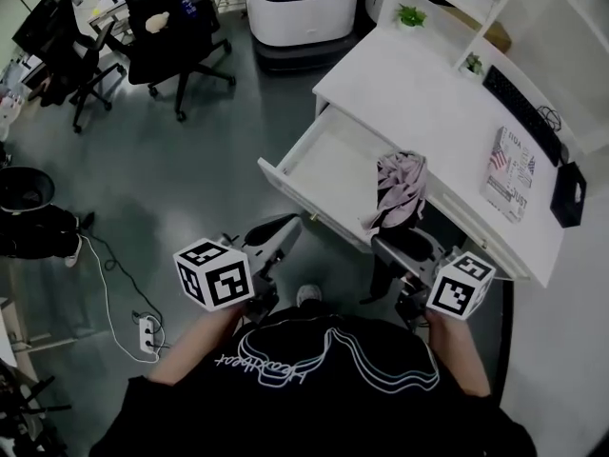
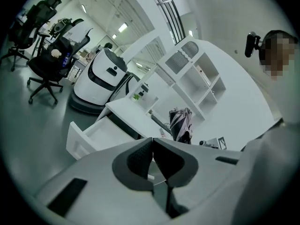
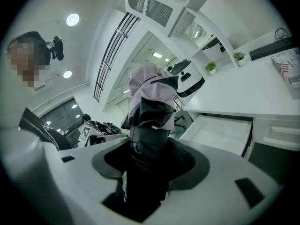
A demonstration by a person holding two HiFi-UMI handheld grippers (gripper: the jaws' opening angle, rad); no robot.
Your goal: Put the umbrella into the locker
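Nearest the camera, the person's two arms hold the tongs out over the grey floor. The left gripper (image 2: 152, 157) is empty, its jaws pressed together with nothing between them. It points towards the desk, to the left of its partner. The right gripper (image 3: 150, 159) is clamped on the dark lower part of a folded umbrella (image 3: 149, 100), which stands upright above the jaws with its pale pink canopy bunched at the top.

In the head view the umbrella (image 1: 400, 190) hangs just at the right end of the open drawer (image 1: 278, 172), above its front edge and not inside it. The drawer is pulled out from the white desk (image 1: 428, 112) and looks bare. A keyboard (image 1: 521, 112) lies farther right.

The pick-up is done. What is left, I judge, is lowering the umbrella into the drawer, letting go, and perhaps closing it.
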